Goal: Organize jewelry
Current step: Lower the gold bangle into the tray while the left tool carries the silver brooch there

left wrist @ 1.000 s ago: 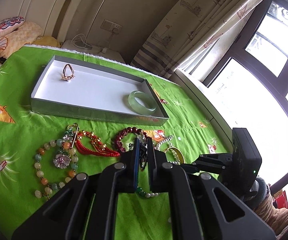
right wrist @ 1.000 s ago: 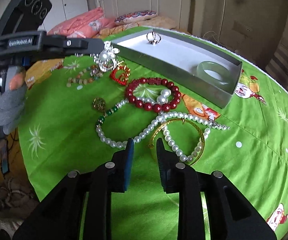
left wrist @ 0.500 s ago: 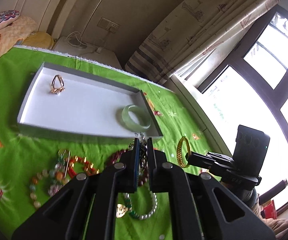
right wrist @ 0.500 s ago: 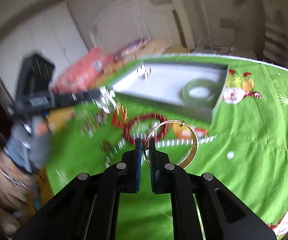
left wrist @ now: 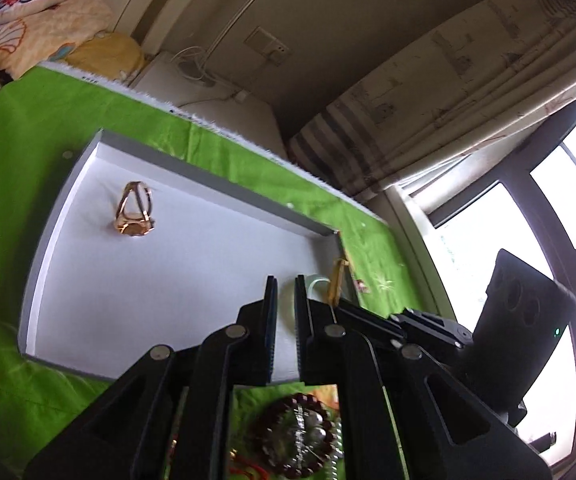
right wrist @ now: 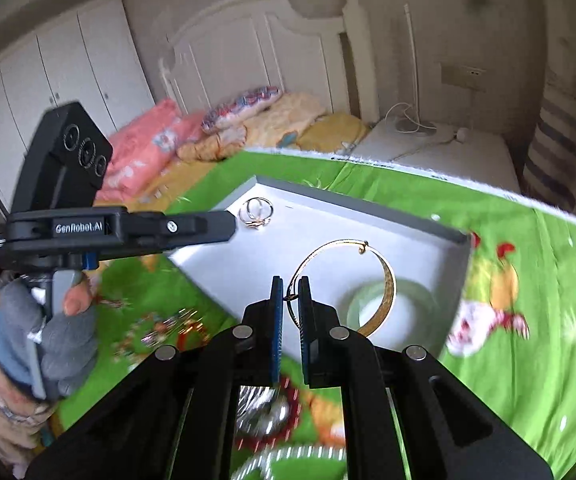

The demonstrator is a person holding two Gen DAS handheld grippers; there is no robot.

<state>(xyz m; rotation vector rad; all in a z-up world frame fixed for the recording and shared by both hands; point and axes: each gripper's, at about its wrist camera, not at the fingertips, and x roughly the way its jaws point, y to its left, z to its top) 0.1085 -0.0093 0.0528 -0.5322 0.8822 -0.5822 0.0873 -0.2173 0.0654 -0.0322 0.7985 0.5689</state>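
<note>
a green cartoon-print cloth (right wrist: 507, 240) covers the surface, bearing a shallow grey tray (left wrist: 64, 216) and loose beaded jewelry (left wrist: 291, 440).

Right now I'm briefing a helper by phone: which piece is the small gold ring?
Find the shallow white tray on the green cloth. The gold ring lies in its far corner, alone, away from the pale green bangle; it is much smaller and metal.

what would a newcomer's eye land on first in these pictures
Most likely the gold bangle, pinched in the right tongs and held up over the right end of the white tray, just above the pale green bangle lying there. Next, the bright green cartoon-print cloth under everything. Then the gold ring alone near the tray's far left end.
</note>
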